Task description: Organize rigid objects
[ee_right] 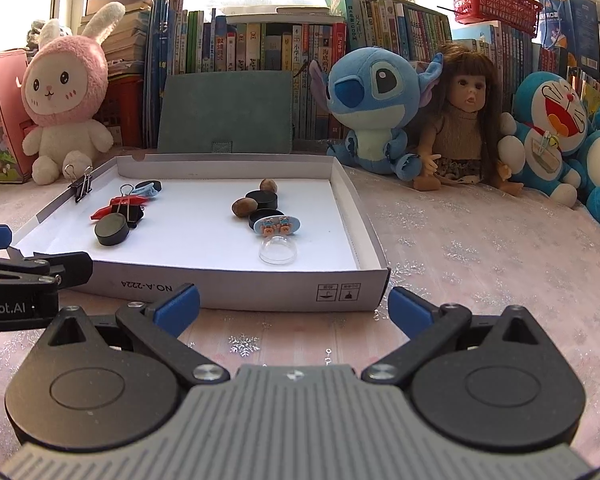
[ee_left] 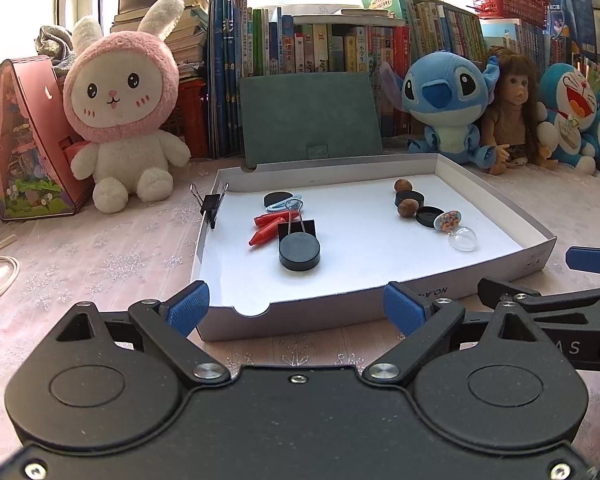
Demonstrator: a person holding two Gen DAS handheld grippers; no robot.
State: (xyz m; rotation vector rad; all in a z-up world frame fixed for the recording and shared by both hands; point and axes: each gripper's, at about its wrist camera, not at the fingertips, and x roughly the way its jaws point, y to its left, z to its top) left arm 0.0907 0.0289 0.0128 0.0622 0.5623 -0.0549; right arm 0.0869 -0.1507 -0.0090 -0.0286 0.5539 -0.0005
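A shallow white box lid (ee_left: 380, 296) (ee_right: 228, 292) lies on the table. Its left group holds a black disc (ee_left: 299, 252) (ee_right: 111, 230), a black binder clip (ee_left: 298, 227) (ee_right: 129, 211), red clips (ee_left: 266, 236) (ee_right: 118, 206) and a blue clip (ee_left: 284, 205). Its right group holds two brown nuts (ee_left: 407, 208) (ee_right: 244, 207), black caps (ee_left: 430, 216) (ee_right: 261, 200), a decorated oval piece (ee_left: 447, 220) (ee_right: 279, 226) and a clear dome (ee_left: 463, 238) (ee_right: 278, 252). Another binder clip (ee_left: 211, 205) (ee_right: 80, 186) grips the left wall. My left gripper (ee_left: 296, 312) and right gripper (ee_right: 294, 314) are open and empty, just in front of the box.
Plush toys stand behind the box: a pink rabbit (ee_left: 120, 108), a blue Stitch (ee_left: 444, 108) (ee_right: 372, 104), a doll (ee_right: 464, 116) and Doraemon (ee_right: 548, 128). A green pouch (ee_left: 310, 116) leans on a row of books. A pink house model (ee_left: 24, 140) stands at far left.
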